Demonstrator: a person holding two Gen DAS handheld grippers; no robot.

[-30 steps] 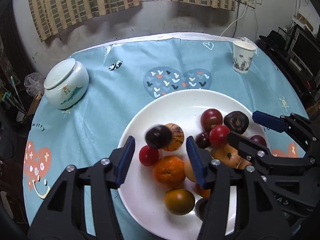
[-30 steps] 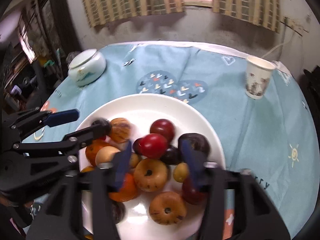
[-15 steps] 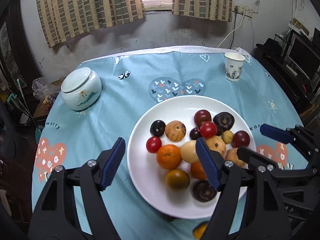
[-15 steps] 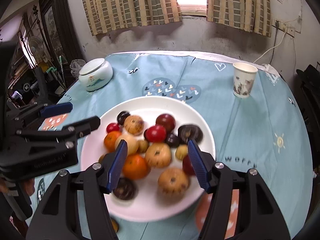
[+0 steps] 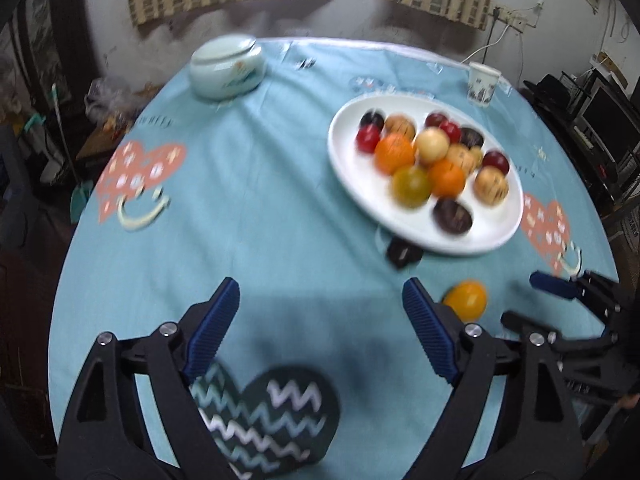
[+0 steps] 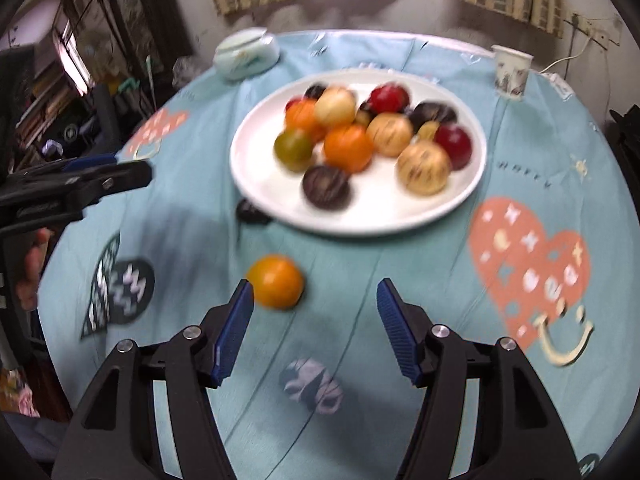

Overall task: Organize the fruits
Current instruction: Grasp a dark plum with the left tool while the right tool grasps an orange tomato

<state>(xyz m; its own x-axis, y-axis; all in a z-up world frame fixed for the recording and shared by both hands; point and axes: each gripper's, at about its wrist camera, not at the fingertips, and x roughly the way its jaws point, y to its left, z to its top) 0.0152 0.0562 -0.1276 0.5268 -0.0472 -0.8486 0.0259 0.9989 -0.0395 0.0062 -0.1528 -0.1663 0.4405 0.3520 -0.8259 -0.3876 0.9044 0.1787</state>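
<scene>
A white plate (image 5: pixel 352 188) (image 6: pixel 264 192) holds several fruits: red, orange, tan, green and dark ones. A loose orange fruit (image 5: pixel 466 300) (image 6: pixel 276 282) lies on the blue cloth in front of the plate. A dark fruit (image 5: pixel 402 254) (image 6: pixel 250 212) sits against the plate's near rim. My left gripper (image 5: pixel 320 292) hovers over bare cloth well short of the plate, its jaws opening with nothing between them. My right gripper (image 6: pixel 315 288) is open and empty, and the orange fruit lies just past its left fingertip. Both views are blurred.
A pale lidded jar (image 5: pixel 228 68) (image 6: pixel 246 58) stands at the far left of the round table and a paper cup (image 5: pixel 482 84) (image 6: pixel 512 70) at the far right. A hand (image 6: pixel 32 272) holds the left gripper. Cluttered furniture rings the table.
Both grippers have drawn back from over the plate toward the table's near side. The left jaws have spread wider, and the dark fruit that was between them now lies on the plate.
</scene>
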